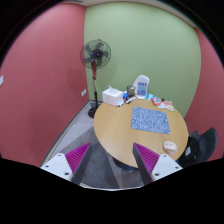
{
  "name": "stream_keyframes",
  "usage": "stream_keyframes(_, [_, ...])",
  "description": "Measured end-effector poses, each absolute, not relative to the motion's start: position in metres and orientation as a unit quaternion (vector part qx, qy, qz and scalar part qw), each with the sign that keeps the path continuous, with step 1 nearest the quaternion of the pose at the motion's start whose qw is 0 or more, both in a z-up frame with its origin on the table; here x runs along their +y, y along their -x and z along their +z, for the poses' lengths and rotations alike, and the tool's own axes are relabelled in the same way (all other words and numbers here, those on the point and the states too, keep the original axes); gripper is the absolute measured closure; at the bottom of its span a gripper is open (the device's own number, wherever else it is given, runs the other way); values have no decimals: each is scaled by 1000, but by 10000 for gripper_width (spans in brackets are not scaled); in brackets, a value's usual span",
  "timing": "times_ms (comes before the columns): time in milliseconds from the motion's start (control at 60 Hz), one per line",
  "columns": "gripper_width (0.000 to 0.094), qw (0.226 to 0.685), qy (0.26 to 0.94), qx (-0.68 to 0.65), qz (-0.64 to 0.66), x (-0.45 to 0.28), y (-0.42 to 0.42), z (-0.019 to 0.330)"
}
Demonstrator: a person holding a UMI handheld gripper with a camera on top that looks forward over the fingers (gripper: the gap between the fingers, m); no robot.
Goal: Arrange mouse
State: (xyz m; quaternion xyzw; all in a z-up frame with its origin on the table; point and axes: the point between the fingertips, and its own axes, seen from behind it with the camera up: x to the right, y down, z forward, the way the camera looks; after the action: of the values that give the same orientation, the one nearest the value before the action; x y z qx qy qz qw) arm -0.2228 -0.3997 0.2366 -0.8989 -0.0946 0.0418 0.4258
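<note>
Toward the lower middle of the frame, we held the gripper released and empty, its pink-padded fingers spread apart well short of the round wooden table. We judged it was kept back and high so the whole tabletop could be taken in before any reach. On the table lay a patterned blue-grey mat, right of centre, presumably the place where a mouse would sit. We could not make out the mouse with certainty; a small pale thing near the table's right edge, lower right of the frame, may have been it. White boxes stood at the far rim. A standing fan occupied the upper left by the red wall.
</note>
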Motion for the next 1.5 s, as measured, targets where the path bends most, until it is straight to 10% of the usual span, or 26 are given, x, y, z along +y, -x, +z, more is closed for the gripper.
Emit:
stream_keyframes(917, [102,402,913,-64,-24,-292,-126,13])
stream_keyframes(1500, [191,420,906,-58,-6,-208,-141,-7])
